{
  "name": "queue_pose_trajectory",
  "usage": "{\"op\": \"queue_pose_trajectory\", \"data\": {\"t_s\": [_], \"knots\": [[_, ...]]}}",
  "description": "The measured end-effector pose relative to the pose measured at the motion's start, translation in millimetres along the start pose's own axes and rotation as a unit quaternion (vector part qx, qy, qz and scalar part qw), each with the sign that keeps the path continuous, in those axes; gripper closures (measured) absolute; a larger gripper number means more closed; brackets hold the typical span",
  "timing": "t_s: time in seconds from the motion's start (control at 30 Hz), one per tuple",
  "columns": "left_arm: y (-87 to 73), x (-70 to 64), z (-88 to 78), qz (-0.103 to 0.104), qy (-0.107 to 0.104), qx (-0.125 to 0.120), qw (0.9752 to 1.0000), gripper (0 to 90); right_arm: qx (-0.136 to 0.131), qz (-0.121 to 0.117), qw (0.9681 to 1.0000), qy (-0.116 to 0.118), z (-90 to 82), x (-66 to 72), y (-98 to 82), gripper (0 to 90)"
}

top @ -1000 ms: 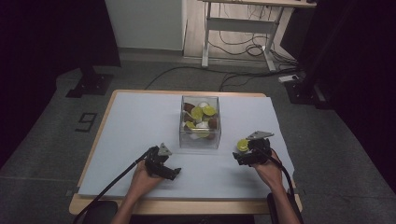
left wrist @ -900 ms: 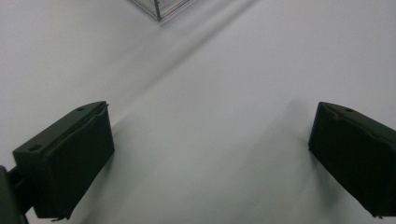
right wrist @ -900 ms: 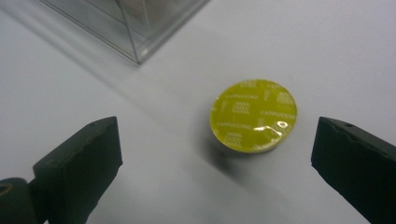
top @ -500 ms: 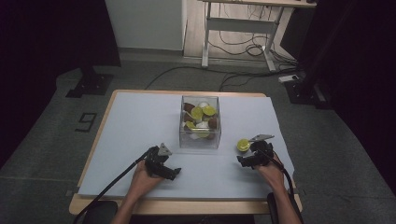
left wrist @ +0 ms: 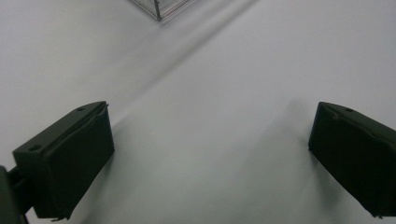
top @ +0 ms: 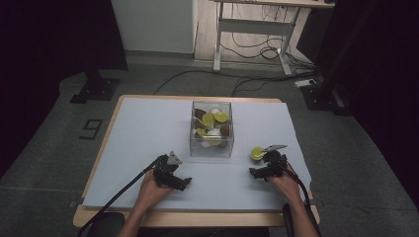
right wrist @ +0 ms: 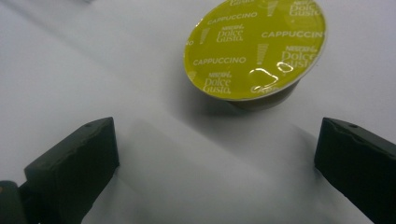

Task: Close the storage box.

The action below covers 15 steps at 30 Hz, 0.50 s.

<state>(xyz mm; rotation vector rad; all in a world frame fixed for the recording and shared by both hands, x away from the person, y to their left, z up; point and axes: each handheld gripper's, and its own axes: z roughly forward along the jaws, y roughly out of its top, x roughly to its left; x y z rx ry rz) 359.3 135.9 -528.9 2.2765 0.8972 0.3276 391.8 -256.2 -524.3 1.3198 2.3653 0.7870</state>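
A coffee capsule (top: 256, 153) with a yellow-green "Cappuccino" lid (right wrist: 254, 46) stands on the table just right of a clear box (top: 211, 129). The box holds several capsules, some yellow-green, some brown, some white. My right gripper (top: 262, 169) sits near the front edge, a little behind the capsule. In the right gripper view it (right wrist: 217, 158) is open and the capsule lies ahead of the jaws, touching neither. My left gripper (top: 175, 178) rests low at the front left of the box. It (left wrist: 210, 154) is open over bare mat, and a corner of the box (left wrist: 159, 7) shows at the top.
A pale grey mat (top: 148, 128) covers the wooden table. Cables trail from both grippers off the front edge. Beyond the table are a dark floor, a stand base (top: 96, 89) and a desk frame (top: 252, 29).
My right gripper has let go of the yellow-green capsule and drawn back toward the person. The capsule stays on the mat. The left gripper has not moved.
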Motion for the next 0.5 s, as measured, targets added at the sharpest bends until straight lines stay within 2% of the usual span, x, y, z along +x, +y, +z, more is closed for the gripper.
{"op": "queue_pose_trajectory", "data": {"t_s": [0.3, 0.33, 0.4, 0.5], "knots": [[-0.1, -0.1, 0.0, 0.001, 0.000, 0.000, 1.0000, 0.0, -0.028, 0.006, 0.9996, 0.005, 0.5, 0.0, -7.8, 0.0], [-0.2, -0.1, 0.0, 0.001, 0.000, 0.001, 1.0000, 0.0, -0.047, 0.005, 0.9989, 0.006, 0.7, -0.1, -12.2, 0.0], [-0.1, -0.3, 0.1, 0.002, 0.001, 0.001, 1.0000, 0.0, -0.062, 0.003, 0.9981, 0.008, 0.9, -0.6, -16.2, 0.0], [-0.1, -0.3, 0.1, 0.002, 0.001, 0.001, 1.0000, 0.0, -0.072, 0.003, 0.9974, 0.008, 1.0, -0.5, -18.4, 0.0]]}}
